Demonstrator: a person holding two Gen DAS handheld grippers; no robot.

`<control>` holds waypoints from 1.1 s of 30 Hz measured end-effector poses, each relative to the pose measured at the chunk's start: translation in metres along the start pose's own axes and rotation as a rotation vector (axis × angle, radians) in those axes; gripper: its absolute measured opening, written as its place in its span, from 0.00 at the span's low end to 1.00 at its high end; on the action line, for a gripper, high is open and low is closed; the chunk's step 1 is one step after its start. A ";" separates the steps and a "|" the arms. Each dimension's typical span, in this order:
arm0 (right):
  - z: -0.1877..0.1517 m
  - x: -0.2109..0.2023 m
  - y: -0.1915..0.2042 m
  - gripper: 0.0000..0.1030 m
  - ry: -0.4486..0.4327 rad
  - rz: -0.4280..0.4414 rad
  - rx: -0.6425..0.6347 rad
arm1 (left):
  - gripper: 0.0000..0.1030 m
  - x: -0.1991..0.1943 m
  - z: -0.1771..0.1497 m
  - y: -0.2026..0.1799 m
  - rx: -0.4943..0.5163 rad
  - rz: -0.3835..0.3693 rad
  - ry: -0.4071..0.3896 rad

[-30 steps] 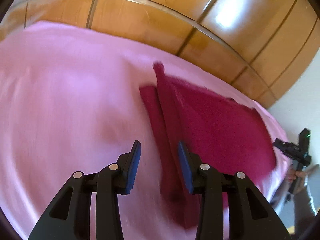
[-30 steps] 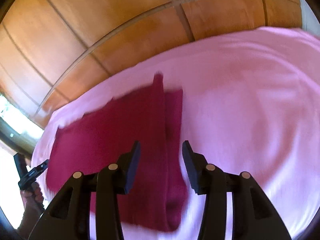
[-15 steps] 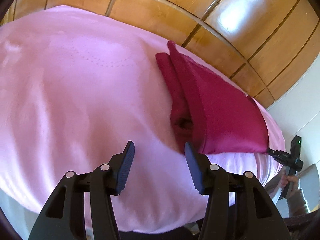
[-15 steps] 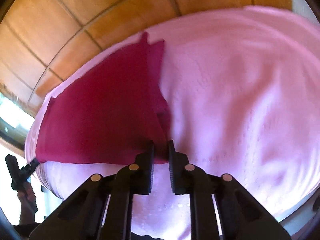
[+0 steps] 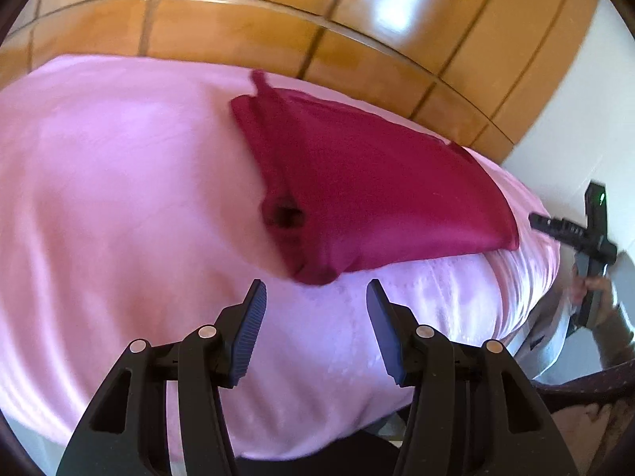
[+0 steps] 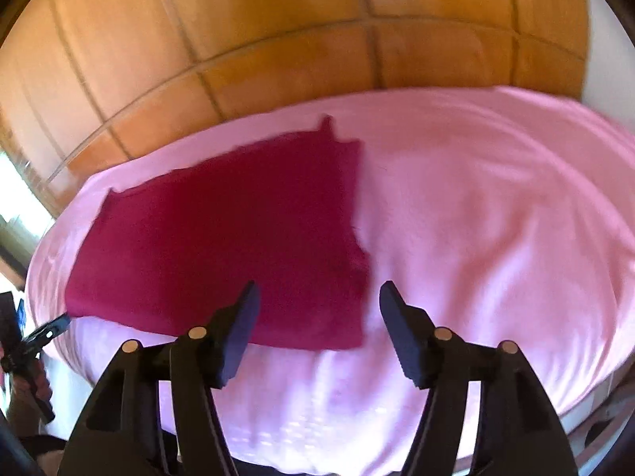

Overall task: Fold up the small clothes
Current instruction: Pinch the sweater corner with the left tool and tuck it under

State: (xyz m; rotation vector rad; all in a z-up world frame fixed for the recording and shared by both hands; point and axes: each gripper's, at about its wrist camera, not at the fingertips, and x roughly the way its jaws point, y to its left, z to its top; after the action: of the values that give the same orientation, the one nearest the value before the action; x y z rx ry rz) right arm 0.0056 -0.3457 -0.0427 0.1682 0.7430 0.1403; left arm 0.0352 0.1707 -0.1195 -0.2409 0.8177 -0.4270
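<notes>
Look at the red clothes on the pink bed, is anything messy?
A little. The dark red garment lies mostly flat on the pink bedspread, but its folded edge bunches into a lumpy pucker and one corner pokes up.

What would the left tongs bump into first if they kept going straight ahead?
Probably the near corner of the red cloth, which lies just ahead of the open left tongs on the pink blanket. Depth is hard to judge; they might brush the blanket first.
</notes>
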 end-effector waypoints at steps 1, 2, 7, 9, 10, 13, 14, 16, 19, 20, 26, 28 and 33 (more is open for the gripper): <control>0.002 0.003 0.010 0.66 0.000 0.018 -0.020 | 0.50 0.004 0.003 -0.002 0.016 0.009 -0.008; 0.003 0.006 0.016 0.68 0.000 0.031 -0.028 | 0.50 0.008 0.006 -0.003 0.025 0.010 -0.016; 0.004 0.041 0.041 0.68 0.048 0.070 -0.069 | 0.08 0.007 0.014 -0.011 0.113 -0.024 -0.011; 0.001 0.058 0.040 0.68 0.085 0.019 -0.076 | 0.07 0.000 0.012 -0.007 0.151 0.003 -0.001; -0.003 0.070 0.035 0.67 0.119 0.001 -0.065 | 0.07 0.000 0.009 -0.004 0.167 0.019 0.015; -0.008 0.081 0.026 0.67 0.102 0.033 -0.049 | 0.07 0.008 -0.001 0.000 0.197 0.044 0.070; -0.008 0.081 0.027 0.68 0.101 0.028 -0.054 | 0.07 0.010 -0.003 -0.001 0.199 0.045 0.077; -0.011 0.080 0.027 0.69 0.098 0.016 -0.079 | 0.09 0.008 -0.001 0.002 0.171 0.025 0.091; -0.012 0.080 0.023 0.71 0.089 0.032 -0.074 | 0.09 -0.011 0.005 0.020 0.038 -0.016 0.060; -0.012 0.080 0.022 0.74 0.086 0.038 -0.069 | 0.09 -0.022 0.008 0.027 -0.013 -0.019 0.017; -0.014 0.080 0.038 0.85 0.075 0.018 -0.102 | 0.09 -0.039 0.035 0.020 -0.107 -0.052 -0.116; -0.010 0.076 0.041 0.85 0.072 0.029 -0.093 | 0.11 -0.027 0.050 0.005 -0.103 -0.063 -0.132; 0.015 0.058 0.046 0.84 -0.014 0.084 -0.075 | 0.34 0.017 0.083 -0.030 -0.043 0.046 -0.134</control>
State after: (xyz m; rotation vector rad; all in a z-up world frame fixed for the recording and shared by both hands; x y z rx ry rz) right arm 0.0550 -0.2915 -0.0612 0.1289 0.7159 0.2465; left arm 0.0996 0.1396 -0.0644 -0.2863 0.7005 -0.3464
